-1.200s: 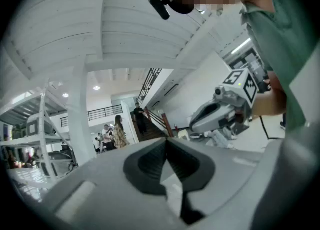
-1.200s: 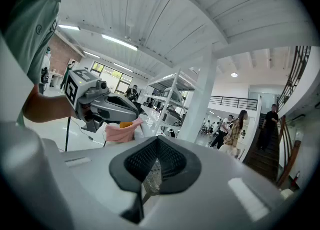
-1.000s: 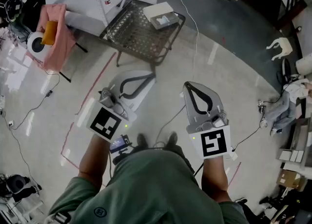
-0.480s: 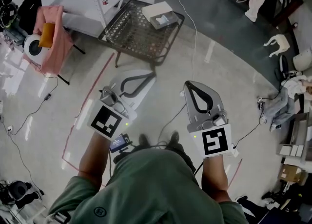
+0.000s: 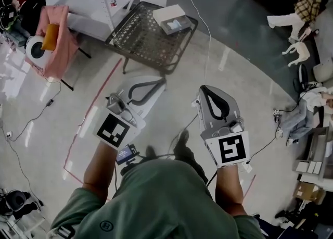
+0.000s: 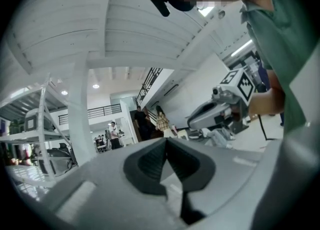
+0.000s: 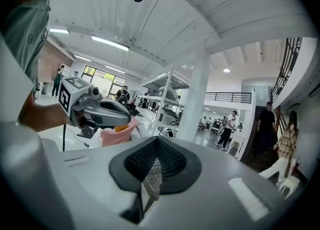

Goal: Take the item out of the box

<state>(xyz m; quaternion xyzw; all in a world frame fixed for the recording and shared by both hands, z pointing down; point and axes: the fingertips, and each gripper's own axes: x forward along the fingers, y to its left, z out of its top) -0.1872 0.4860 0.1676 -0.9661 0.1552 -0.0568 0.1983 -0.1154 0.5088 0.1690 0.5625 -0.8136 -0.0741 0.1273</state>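
Work on the box (image 5: pixel 170 16) has not begun: it sits at the far edge of the mesh worktop (image 5: pixel 140 40), upper middle of the frame, contents too small to make out. Left tool (image 5: pixel 158 80) and right tool (image 5: pixel 204 89) are closed together, empty, well apart from it. Open floor (image 5: pixel 244 92) lies between, crossed by a cable (image 5: pixel 209 45).

This looks like a large open workshop or test hall, though its far end shows small and distorted. The polished floor (image 5: pixel 244 76) carries red tape lines (image 5: pixel 101 95) and loose cables (image 5: pixel 209 40). White metal shelves (image 7: pixel 162 98) stand far left. Beyond a pillar (image 7: pixel 195 98) are a railed balcony (image 7: pixel 225 95), a staircase (image 7: pixel 290 58) and standing people (image 7: pixel 231 124).
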